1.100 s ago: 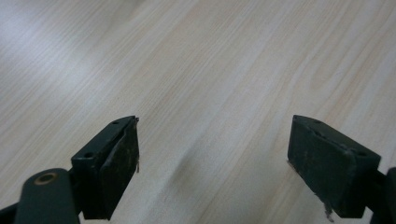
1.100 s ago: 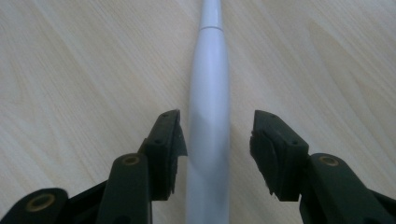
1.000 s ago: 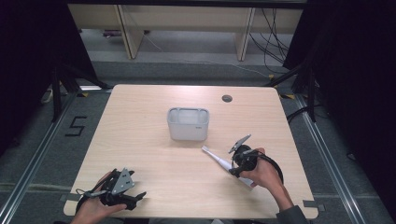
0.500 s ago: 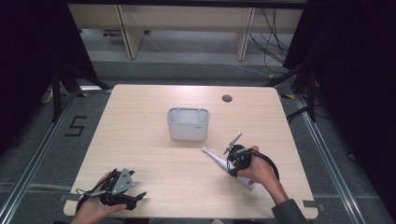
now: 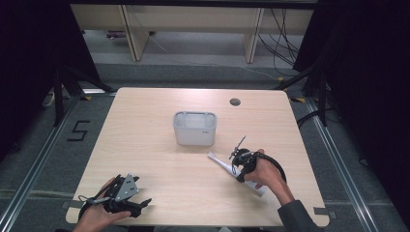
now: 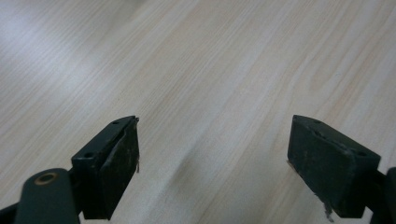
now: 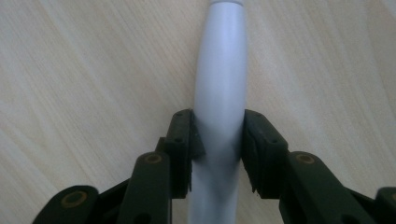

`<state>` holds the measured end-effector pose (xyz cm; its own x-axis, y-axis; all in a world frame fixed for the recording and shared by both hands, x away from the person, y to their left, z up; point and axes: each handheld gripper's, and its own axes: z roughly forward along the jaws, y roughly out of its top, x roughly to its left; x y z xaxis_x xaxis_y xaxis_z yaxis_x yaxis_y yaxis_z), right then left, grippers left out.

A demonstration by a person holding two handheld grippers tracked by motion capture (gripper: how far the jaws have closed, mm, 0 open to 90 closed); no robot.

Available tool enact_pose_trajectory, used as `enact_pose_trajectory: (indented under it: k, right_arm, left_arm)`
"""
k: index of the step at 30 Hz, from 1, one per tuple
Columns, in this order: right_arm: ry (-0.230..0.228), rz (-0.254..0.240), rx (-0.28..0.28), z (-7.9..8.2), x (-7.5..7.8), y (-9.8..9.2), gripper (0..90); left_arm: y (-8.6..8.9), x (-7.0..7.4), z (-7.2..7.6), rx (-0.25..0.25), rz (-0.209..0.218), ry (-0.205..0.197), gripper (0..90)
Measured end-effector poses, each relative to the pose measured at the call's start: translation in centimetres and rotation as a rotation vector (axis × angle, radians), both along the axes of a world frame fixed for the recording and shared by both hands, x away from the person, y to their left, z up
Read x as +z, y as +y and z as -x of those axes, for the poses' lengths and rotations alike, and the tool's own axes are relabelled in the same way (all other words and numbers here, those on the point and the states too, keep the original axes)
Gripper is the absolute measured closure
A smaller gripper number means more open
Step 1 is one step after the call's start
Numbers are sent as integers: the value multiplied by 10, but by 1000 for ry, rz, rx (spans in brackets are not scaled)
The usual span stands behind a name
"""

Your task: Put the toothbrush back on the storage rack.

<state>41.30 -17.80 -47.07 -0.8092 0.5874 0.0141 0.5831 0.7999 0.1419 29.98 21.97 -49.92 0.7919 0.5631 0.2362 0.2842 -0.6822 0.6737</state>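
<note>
A long, smooth white handle-like object [image 5: 218,163] lies slantwise on the wooden table [image 5: 145,135], right of centre. My right gripper [image 5: 240,165] is over its middle. In the right gripper view the two black jaws press on either side of the white object [image 7: 220,70], so the right gripper [image 7: 218,149] is shut on it. My left gripper [image 5: 139,205] rests near the front left edge of the table. In the left gripper view the left gripper [image 6: 212,163] stands open, with bare wood between its jaws.
A pale grey rectangular container [image 5: 194,128] stands at the table's centre, just beyond the white object's far tip. A round cable hole [image 5: 235,102] sits near the back edge. Dark curtains and metal floor rails flank the table.
My right gripper has moved slightly left and down along the white object and now clamps it. The left gripper has stayed in place.
</note>
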Motion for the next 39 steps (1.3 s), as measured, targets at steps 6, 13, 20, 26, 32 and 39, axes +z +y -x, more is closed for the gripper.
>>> enact_pose_trajectory:
  k: [6,13,20,26,32,39]
  right_arm:
    - [3,28,15,-3,0,3,660]
    - [33,56,13,-7,-1,8,660]
    - [38,95,31,-11,-4,10,663]
    - [52,146,41,-12,-4,16,664]
    - [61,162,29,-12,-5,21,665]
    - [51,159,55,-13,-5,18,667]
  left_arm:
    - [0,0,0,-1,2,1,164]
    - [0,0,0,-2,-1,-2,164]
    - [-2,0,0,2,14,-3,164]
    - [-1,1,0,1,6,2,164]
    - [-2,0,0,-3,17,-2,164]
    - [-2,0,1,4,27,3,164]
